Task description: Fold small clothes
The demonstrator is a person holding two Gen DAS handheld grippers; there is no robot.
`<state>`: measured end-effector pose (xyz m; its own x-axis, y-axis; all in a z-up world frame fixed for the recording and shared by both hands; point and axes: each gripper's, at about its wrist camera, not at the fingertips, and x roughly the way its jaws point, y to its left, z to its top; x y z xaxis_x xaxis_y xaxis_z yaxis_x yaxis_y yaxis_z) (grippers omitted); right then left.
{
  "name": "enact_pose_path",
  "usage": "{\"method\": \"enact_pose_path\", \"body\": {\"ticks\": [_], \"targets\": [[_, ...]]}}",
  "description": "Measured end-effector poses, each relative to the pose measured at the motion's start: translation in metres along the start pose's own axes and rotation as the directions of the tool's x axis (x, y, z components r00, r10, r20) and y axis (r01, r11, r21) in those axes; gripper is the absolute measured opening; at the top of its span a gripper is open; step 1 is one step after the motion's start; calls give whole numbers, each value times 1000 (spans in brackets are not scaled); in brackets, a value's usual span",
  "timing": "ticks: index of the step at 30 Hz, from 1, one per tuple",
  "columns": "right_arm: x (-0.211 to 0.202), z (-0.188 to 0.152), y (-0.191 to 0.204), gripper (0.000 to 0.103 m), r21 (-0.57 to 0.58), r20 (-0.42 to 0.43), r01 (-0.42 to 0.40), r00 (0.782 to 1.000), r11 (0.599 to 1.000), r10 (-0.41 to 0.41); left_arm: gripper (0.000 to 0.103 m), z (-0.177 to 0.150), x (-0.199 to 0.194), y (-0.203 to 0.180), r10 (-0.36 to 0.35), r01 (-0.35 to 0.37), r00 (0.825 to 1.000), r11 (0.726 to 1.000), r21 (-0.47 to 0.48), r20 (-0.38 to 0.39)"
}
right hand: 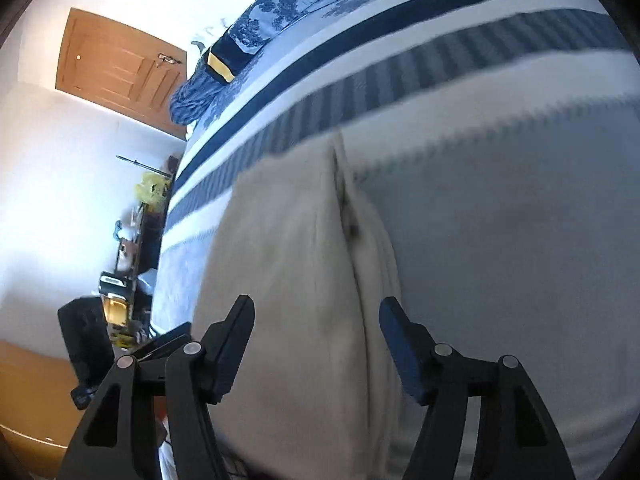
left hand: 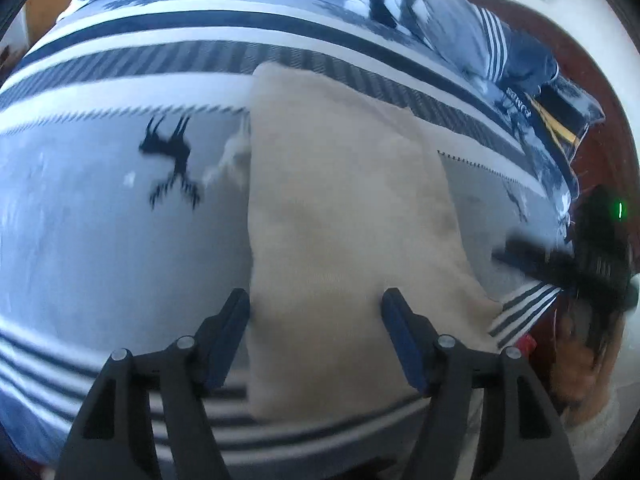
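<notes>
A beige garment [left hand: 332,216] lies folded into a long strip on the striped blue and white bedspread [left hand: 100,220]. My left gripper [left hand: 316,312] is open and empty, its fingers straddling the strip's near end just above it. In the right wrist view the same beige garment [right hand: 296,280] shows a lengthwise fold seam. My right gripper [right hand: 316,320] is open and empty over the garment, with the seam between its fingers. The other gripper shows dark and blurred at the right edge of the left wrist view [left hand: 592,268].
Blue patterned pillows [left hand: 500,52] lie along the head of the bed. A wooden door [right hand: 120,72] and cluttered items by the wall [right hand: 132,248] stand off the bed's left side. A black deer print [left hand: 172,156] marks the bedspread left of the garment.
</notes>
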<state>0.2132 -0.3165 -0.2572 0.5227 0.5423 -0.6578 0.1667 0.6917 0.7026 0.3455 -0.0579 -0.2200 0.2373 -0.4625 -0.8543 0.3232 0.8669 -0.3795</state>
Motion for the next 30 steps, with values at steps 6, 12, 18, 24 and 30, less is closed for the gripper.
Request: {"method": "enact_pose_path", "body": {"ticks": [6, 12, 18, 24, 30], "targets": [[1, -71, -30, 69, 69, -30, 38, 999, 997, -36, 78, -23, 10, 34, -138, 130, 990, 958, -254, -15], [24, -89, -56, 48, 189, -50, -100, 993, 977, 111, 77, -44, 15, 26, -124, 108, 991, 968, -226, -58], [37, -91, -63, 34, 208, -58, -134, 987, 969, 149, 76, -62, 42, 57, -323, 271, 944, 870, -412, -61], [15, -91, -61, 16, 176, -8, -144, 989, 974, 148, 51, -59, 22, 38, -283, 265, 959, 907, -328, -6], [16, -89, -54, 13, 144, -13, -37, 999, 989, 39, 56, -60, 15, 36, -285, 266, 958, 906, -328, -10]]}}
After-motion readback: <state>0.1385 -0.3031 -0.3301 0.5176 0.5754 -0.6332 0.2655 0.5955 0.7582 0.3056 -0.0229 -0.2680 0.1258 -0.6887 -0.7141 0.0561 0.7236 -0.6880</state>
